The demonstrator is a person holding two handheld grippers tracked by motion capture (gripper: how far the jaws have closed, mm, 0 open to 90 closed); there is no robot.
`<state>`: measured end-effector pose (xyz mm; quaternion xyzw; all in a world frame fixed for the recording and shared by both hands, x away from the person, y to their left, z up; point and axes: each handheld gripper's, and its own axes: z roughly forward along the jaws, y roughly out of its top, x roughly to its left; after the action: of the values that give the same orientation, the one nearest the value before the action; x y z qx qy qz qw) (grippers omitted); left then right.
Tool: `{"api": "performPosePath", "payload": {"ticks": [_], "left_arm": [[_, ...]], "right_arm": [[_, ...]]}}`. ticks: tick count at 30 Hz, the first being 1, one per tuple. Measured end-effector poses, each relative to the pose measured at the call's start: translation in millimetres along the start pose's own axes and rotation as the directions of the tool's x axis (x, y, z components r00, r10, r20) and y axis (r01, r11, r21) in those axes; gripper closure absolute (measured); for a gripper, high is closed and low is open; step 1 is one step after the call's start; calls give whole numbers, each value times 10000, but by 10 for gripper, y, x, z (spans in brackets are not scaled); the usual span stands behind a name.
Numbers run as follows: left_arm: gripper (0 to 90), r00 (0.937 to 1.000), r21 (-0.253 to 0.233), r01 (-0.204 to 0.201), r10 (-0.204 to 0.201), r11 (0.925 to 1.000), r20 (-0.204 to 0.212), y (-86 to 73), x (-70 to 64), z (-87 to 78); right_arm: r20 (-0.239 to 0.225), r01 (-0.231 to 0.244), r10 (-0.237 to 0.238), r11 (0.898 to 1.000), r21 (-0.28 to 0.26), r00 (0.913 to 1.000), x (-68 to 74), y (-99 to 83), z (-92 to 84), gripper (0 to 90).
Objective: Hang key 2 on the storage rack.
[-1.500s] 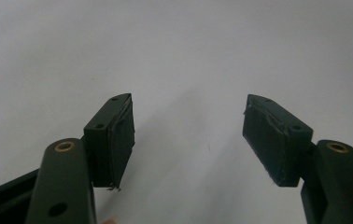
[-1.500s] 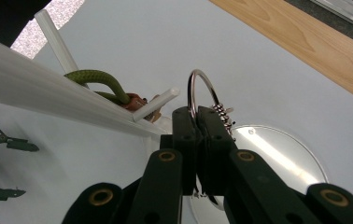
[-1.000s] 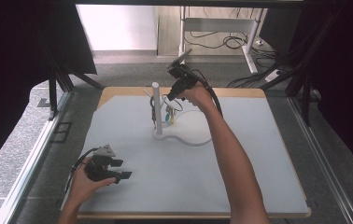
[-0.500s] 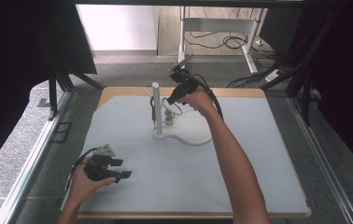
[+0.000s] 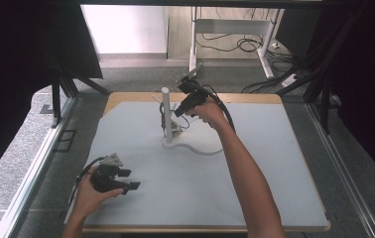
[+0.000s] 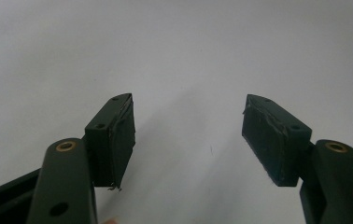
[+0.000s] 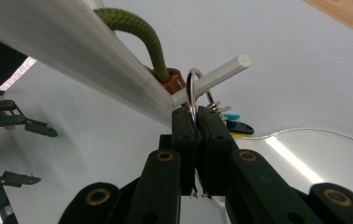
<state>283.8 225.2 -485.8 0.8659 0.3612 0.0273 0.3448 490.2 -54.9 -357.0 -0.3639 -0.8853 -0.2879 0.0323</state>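
Now we note the right claw [image 7: 197,122] clamped on a metal key ring [image 7: 192,93] at the white stand's peg [image 7: 212,77], near the tabletop's [image 5: 255,183] far edge; left claw [image 6: 188,135] gapes empty at the near-left corner.

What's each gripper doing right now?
Left gripper: open, holding nothing, above the bare table.
Right gripper: shut on the key ring at the stand's peg.
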Motion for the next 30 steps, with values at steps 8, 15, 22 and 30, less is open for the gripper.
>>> {"api": "performPosePath", "payload": {"ticks": [8, 15, 22, 30], "left_arm": [[349, 10000, 190, -17, 18, 9998, -23, 1, -3, 26], [348, 9999, 194, -73, 75, 9998, -71, 0, 4, 14], [348, 9998, 99, -26, 28, 9999, -200, -4, 9, 4], [349, 9996, -82, -26, 24, 10000, -289, -8, 5, -6]], "right_arm": [[-136, 191, -193, 9997, -123, 9997, 37, -50, 15, 818], [-45, 374, -376, 9984, -430, 9993, 67, -120, -90, 729], [90, 659, -653, 9927, -1015, 9978, 102, -312, -238, 567], [178, 980, -963, 9808, -1683, 9952, 113, -696, -448, 510]]}}
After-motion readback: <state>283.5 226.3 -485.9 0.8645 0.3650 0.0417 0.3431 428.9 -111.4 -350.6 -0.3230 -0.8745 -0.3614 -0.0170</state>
